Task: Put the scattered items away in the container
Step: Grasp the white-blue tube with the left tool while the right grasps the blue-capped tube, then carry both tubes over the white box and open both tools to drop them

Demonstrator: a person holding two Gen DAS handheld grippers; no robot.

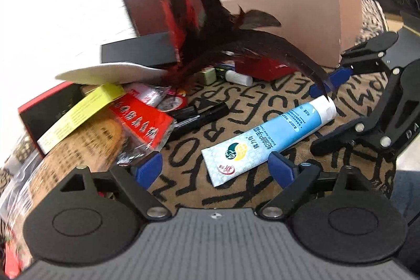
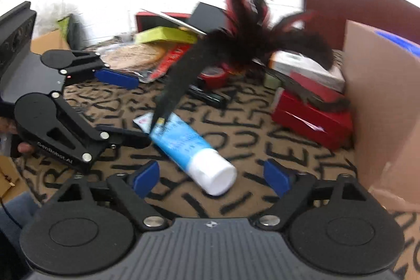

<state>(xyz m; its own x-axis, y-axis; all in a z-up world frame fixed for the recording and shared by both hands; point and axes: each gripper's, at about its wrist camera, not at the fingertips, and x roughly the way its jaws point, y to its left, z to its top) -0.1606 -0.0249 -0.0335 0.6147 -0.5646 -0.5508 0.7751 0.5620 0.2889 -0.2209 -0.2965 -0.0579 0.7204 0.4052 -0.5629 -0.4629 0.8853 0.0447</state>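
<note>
Right now my left gripper (image 1: 216, 171) stands wide open and empty, its blue pads either side of a blue-and-white hand cream tube (image 1: 267, 138) lying on the letter-patterned tablecloth (image 1: 236, 106). My right gripper (image 2: 211, 175), also wide open and empty, faces the tube's white cap. Beyond stand a black-and-red feather shuttlecock (image 1: 199, 43), a red box (image 2: 312, 120) and the cardboard container (image 1: 302, 22).

The wall behind my table glows too white. My views bend at the edges, and the feathers (image 2: 244, 43) look smeared.
</note>
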